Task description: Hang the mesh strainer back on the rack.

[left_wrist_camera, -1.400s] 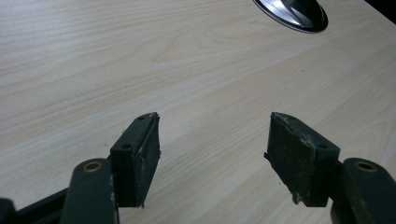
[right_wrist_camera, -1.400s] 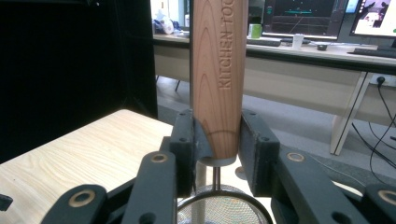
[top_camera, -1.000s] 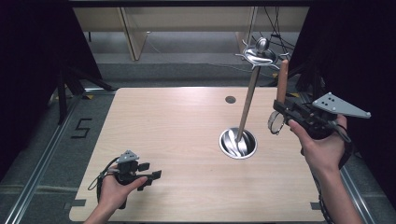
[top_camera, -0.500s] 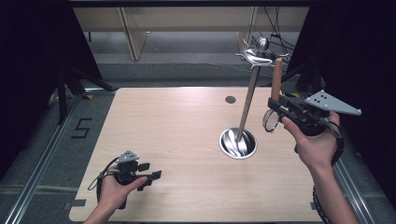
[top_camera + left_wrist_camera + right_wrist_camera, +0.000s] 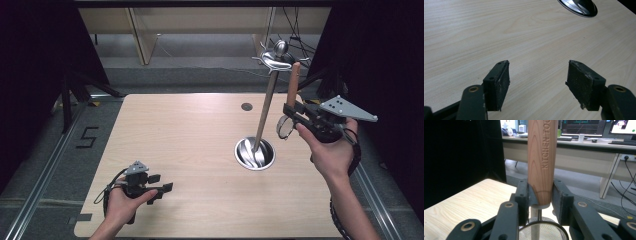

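now | right claw (image 5: 295, 111) clamps strainer (image 5: 293, 80) handle, upright, mesh probably lowest | left claw (image 5: 162, 188) open, empty

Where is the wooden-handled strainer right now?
In the high view, the strainer is held upright in the right tool, above the table's right side, just right of the metal hanging stand.

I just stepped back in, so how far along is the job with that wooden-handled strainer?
Picked up: the right gripper is clamped on the strainer by its wooden handle, raised beside the stand's hooks. In hand: bringing it to a hook. Left: it isn't hanging yet. The left gripper rests open on the table.
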`<state>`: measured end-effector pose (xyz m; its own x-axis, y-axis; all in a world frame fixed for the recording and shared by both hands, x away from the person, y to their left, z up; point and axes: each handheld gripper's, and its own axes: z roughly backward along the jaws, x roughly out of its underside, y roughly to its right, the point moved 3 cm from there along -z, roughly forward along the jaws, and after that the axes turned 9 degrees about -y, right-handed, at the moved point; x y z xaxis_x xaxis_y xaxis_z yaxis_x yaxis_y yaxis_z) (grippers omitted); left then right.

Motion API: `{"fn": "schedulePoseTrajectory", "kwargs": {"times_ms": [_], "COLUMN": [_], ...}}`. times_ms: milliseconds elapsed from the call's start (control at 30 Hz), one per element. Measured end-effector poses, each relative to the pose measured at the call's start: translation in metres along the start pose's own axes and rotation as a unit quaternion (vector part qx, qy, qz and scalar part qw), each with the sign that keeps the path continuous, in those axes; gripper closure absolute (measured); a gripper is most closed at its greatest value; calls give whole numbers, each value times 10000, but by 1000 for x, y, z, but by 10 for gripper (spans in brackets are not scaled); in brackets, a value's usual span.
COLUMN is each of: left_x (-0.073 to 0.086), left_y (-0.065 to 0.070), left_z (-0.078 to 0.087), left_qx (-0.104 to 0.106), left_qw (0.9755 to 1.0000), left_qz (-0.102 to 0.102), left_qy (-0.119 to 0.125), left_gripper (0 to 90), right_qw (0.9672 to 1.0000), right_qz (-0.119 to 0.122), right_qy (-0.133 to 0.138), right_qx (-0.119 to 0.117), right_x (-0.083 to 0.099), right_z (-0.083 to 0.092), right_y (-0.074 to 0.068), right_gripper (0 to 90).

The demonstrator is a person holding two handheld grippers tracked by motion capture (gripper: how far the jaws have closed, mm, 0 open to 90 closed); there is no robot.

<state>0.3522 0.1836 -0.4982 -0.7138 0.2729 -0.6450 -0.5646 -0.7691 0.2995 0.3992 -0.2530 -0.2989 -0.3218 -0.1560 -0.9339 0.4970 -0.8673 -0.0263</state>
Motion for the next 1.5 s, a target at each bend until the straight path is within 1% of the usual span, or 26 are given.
{"fn": "schedulePoseTrajectory", "kwargs": {"times_ms": [133,267,367,500,667,700,733,767,867,900,933,967,1000,1033,1067,1100,1133,1167,1200,1233,1267,1300,1367,1400,1433,1500], "left_x": [0,0,0,0,0,0,0,0,0,0,0,0,1,0,0,1,1,1,1,1,1,1,1,1,1,1], "left_y": [0,0,0,0,0,0,0,0,0,0,0,0,-1,0,0,0,0,0,0,1,1,1,3,3,3,3], "left_z": [0,0,0,0,0,0,0,0,-1,-1,-2,-2,-2,-3,-2,-3,-3,-3,-3,-4,-4,-3,-2,-2,-2,-2], "left_qx": [-1,14,20,16,4,4,1,3,-12,-12,-9,-9,-39,-43,-34,-36,-38,-41,-40,5,5,-1,51,47,60,65], "left_qw": [10000,10000,10000,10000,10000,10000,10000,10000,10000,10000,10000,10000,9999,10000,9999,9999,9999,9999,9999,10000,10000,10000,9999,9999,9999,9999], "left_qz": [-2,-3,-8,-9,-18,-18,-18,-1,-9,-9,-20,-20,-81,-63,-55,-47,-44,-41,-47,1,1,-38,-88,-117,-115,-106], "left_qy": [-5,-8,-14,-10,-3,-3,-6,4,-21,-21,-49,-49,-124,-52,-100,-95,-104,-96,-106,-42,-42,-73,-69,-69,-79,-81], "left_gripper": [339,339,339,339,339,339,339,339,339,339,339,339,339,339,339,339,339,339,339,339,339,339,339,339,339,339], "right_qw": [9999,9999,10000,9998,9994,9994,9994,9993,9990,9990,9981,9981,9978,9965,9965,9952,9929,9928,9918,9902,9902,9869,9856,9863,9850,9853], "right_qz": [-59,-22,57,10,64,64,22,2,-138,-138,-257,-257,-226,-338,-338,-384,-475,-312,-485,-484,-484,-641,-715,-615,-767,-731], "right_qy": [-43,-129,51,212,217,217,125,118,-148,-148,-304,-304,-429,-601,-601,-738,-953,-1003,-1061,-1194,-1194,-1407,-1481,-1481,-1497,-1483], "right_qx": [77,68,9,-33,244,244,310,344,402,402,476,476,459,472,472,510,532,581,515,543,543,470,402,394,377,422], "right_x": [1,4,5,4,14,14,23,28,52,52,70,70,76,94,94,103,122,128,134,141,141,154,160,162,163,164], "right_z": [-4,-7,-7,0,11,11,13,13,13,13,11,11,11,9,9,8,4,3,1,-1,-1,-5,-5,-6,-6,-6], "right_y": [-2,-2,0,1,15,15,22,25,38,38,45,45,48,54,54,56,61,64,63,64,64,64,62,64,61,63], "right_gripper": [696,674,591,526,482,482,474,472,473,473,472,472,472,470,470,469,466,464,463,460,460,449,448,449,450,449]}}
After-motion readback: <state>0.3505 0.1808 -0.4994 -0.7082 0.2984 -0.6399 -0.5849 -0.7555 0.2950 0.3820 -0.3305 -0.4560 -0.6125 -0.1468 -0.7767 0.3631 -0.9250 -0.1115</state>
